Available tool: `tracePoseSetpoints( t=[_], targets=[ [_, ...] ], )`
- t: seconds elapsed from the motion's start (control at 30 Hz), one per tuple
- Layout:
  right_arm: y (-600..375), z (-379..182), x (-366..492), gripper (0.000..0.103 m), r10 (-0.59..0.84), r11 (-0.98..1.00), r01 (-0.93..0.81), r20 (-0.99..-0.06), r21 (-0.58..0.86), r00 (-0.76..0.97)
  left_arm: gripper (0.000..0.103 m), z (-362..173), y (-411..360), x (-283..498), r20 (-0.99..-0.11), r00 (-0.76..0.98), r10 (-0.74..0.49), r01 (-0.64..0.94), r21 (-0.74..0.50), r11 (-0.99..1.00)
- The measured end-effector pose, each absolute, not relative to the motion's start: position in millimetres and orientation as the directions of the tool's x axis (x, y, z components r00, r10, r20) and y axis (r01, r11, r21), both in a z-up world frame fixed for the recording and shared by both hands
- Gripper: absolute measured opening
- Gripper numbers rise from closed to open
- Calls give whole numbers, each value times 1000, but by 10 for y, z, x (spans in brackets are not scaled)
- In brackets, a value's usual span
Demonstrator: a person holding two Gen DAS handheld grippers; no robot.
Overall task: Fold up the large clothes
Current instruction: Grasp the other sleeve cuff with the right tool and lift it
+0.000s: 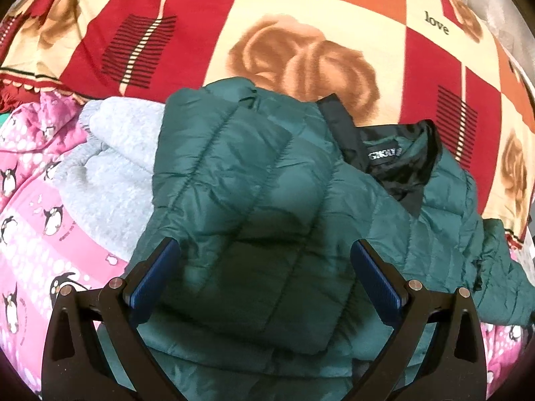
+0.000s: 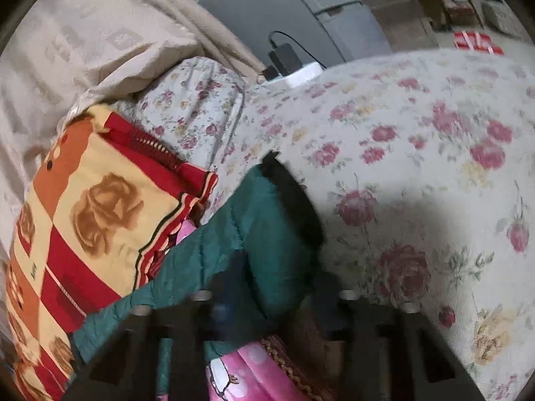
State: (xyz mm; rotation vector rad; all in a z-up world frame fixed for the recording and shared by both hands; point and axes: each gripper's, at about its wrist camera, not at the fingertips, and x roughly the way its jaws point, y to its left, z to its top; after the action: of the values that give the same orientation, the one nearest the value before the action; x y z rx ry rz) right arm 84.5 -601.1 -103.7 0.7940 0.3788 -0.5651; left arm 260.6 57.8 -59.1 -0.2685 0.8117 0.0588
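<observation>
Between the blue pads of the left gripper [image 1: 265, 267], whose jaws stand wide apart and grip nothing, lies the green puffer jacket [image 1: 254, 180], one quilted panel already turned over the body. The right gripper [image 2: 277, 304] is blurred in its own view, but its jaws sit nearly closed with a fold of the jacket's sleeve [image 2: 267, 220] between them, so it looks to be pinching that cloth. The jacket rests on the bed, partly over a grey fleece [image 1: 110, 160] and a pink penguin blanket [image 1: 36, 200], with a red and cream rose blanket [image 1: 301, 33] behind it and a floral sheet [image 2: 418, 153] to the right. The shell is slick and puffy, so the pinch may slide off the sleeve as it is carried across, and the springy filling may push the fold open once let go. The soft, uneven pile below could also let the whole thing skew. The jacket is dark green with stitched channels, a black collar [image 1: 394, 153] lying open, and a small label inside.
</observation>
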Motion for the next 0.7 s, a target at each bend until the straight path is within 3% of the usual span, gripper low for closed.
tracePoseSetpoints(
  t=[0.2, 0.33, 0.7],
  targets=[
    [-5581, -527, 922, 15, -344, 691, 528, -417, 494, 841, 102, -605, 655, 2610, -730, 683, -8, -189, -187, 964],
    [-5044, -311, 1184, 15, -237, 781, 403, -370, 478, 898, 102, -661, 713, 2640, -749, 662, 26, -215, -157, 964],
    [-3137, -291, 2266, 14, 187, 914, 15, -452, 406, 872, 102, -861, 766, 2749, -798, 590, 119, -263, -52, 963]
  ],
)
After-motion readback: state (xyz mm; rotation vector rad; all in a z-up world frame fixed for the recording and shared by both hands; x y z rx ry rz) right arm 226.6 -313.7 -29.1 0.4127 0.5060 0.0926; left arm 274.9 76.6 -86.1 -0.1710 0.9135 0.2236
